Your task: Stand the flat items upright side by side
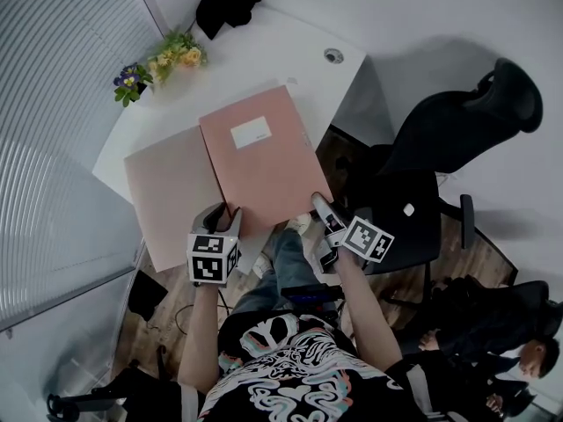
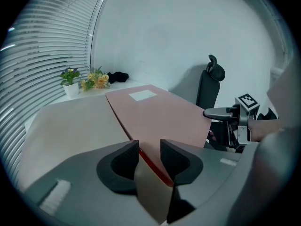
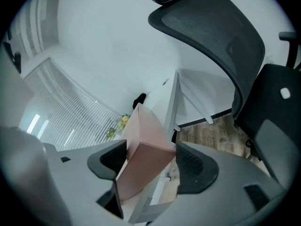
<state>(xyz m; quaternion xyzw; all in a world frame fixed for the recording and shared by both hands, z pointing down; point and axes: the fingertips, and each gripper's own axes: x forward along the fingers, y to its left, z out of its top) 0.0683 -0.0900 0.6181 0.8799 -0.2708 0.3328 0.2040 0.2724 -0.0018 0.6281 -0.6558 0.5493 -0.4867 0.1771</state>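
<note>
Left tongs (image 1: 226,219): mine, narrow, clamped on near edge of pink folder (image 1: 264,161), which lies flat on table (image 1: 295,51). Right tongs (image 1: 322,207): wide, folder corner between jaws, unpinched

White desk (image 1: 273,47) in corner, slatted blinds (image 1: 53,121) along one side, plain white wall (image 2: 178,36), black office chair (image 1: 457,139) beside desk, wood-plank floor (image 3: 211,133), flower pots (image 1: 163,64) at desk's far end.
</note>
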